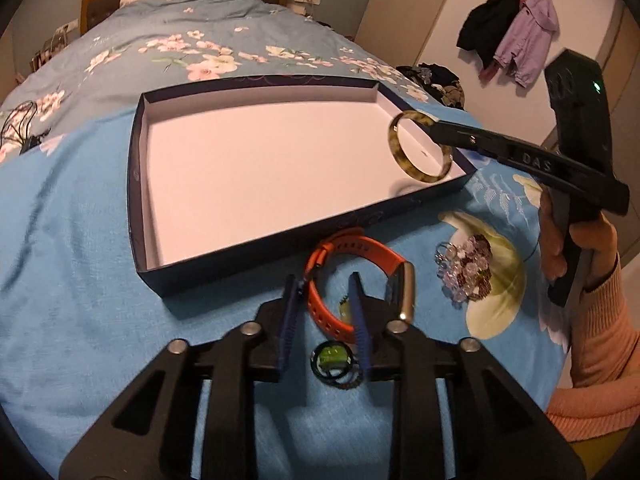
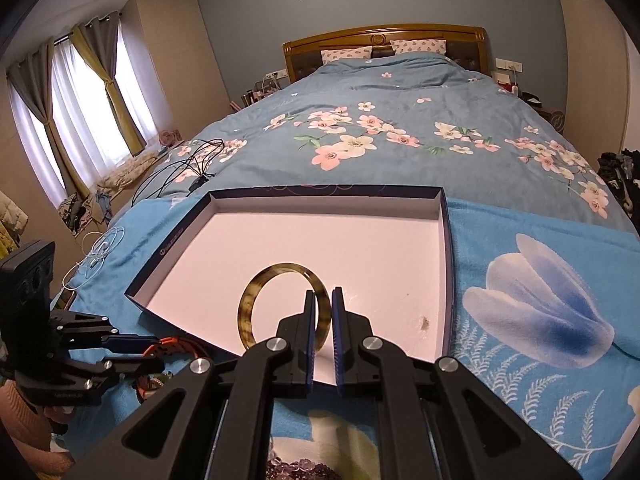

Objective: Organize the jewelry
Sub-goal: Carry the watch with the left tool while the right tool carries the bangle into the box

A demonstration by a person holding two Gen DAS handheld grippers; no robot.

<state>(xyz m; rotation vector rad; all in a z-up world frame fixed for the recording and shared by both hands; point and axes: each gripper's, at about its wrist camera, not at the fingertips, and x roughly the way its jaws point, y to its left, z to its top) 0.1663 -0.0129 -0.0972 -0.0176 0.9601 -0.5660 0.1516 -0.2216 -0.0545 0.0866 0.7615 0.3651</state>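
Now the right gripper (image 2: 321,322) is clenched on the bangle's (image 2: 256,300) rim at about 3 o'clock, over the box (image 2: 448,264). It looks hard, light and slippery. The left gripper (image 1: 325,300) hangs released around the orange watch (image 1: 352,252).

Mottled tortoiseshell bangle (image 2: 285,307), orange watch strap (image 1: 352,280)

My left gripper (image 1: 326,284) — matte black linkage arms w/ triangular cutouts, silver round pivot screws, ribbed blue pads (image 1: 358,312). Right gripper (image 2: 324,298) is the same build; in the left cam at 3 o'clock its finger reads "DAS", w/ a green LED on the housing. Salmon ribbed-knit sleeve (image 1: 600,344), bare skin — my hand (image 1: 588,240).
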